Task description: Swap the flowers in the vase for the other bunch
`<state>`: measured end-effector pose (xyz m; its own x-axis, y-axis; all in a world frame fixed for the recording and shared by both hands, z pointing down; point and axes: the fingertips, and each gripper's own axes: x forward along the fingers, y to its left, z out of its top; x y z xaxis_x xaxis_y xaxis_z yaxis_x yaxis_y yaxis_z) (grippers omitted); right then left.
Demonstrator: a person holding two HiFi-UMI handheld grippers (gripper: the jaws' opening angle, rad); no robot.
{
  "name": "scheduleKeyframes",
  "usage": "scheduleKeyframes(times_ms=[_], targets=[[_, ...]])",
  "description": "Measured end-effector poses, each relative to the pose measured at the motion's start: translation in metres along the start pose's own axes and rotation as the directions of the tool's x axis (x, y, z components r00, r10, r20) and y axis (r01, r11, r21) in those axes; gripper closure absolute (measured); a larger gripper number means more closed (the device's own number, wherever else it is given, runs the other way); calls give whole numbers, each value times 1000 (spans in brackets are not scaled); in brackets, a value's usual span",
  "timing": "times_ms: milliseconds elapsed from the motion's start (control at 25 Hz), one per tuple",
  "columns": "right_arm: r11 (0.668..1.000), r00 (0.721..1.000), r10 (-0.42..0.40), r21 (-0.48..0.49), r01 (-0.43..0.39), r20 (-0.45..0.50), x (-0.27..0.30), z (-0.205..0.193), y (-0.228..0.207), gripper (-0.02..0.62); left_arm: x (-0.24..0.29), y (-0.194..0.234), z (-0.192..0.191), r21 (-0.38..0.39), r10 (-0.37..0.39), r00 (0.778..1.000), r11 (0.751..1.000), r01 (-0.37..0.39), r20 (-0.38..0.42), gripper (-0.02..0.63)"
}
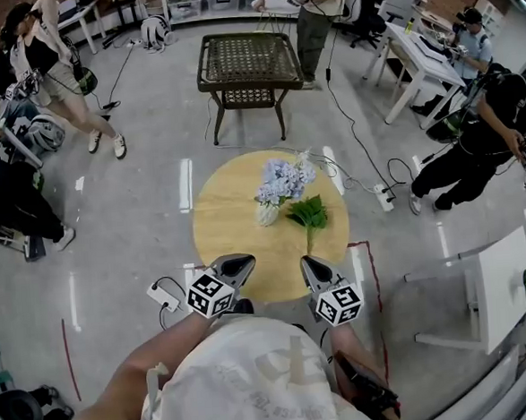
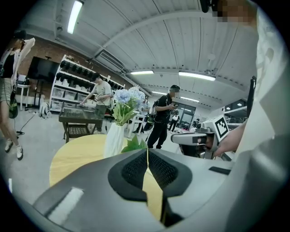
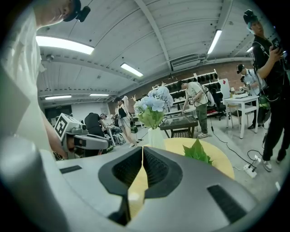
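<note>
Currently the left gripper [image 1: 242,265] and the right gripper [image 1: 312,264] each have their jaws pressed together on nothing, and they are held side by side at the near edge of the round wooden table [image 1: 219,218]. Beyond them, near the table's middle, the white vase [image 1: 267,214] stands upright with pale blue hydrangeas [image 1: 283,178] in it. Just to its right the leafy bunch [image 1: 308,213], green leaves on a stem, lies flat on the tabletop, apart from both grippers.
</note>
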<state>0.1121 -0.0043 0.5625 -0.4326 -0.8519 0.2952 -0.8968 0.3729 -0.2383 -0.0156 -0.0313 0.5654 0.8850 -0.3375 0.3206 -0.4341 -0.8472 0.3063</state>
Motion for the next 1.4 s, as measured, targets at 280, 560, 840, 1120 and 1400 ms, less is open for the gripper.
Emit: scheduleKeyframes(times_ms=[280, 560, 840, 1120, 1400], targets=[[999, 999, -46, 2, 46, -3, 19, 2, 2, 588, 1, 23, 2, 21, -42, 999, 999, 42, -6, 594], [996, 996, -84, -8, 84, -13, 23, 7, 9, 588, -3, 29, 3, 26, -80, 997, 996, 80, -6, 594], [995, 994, -103, -15, 103, -20, 20, 5, 5, 588, 0, 33, 7, 36, -88, 996, 995, 88, 8, 594], [997, 996, -80, -10, 80, -27, 29, 0, 9, 588, 0, 39, 5, 26, -68, 998, 997, 68, 8, 594], [997, 997, -77, -4, 77, -26, 29, 1, -7, 588, 10, 43, 12, 40, -39, 999, 998, 38, 19, 594]])
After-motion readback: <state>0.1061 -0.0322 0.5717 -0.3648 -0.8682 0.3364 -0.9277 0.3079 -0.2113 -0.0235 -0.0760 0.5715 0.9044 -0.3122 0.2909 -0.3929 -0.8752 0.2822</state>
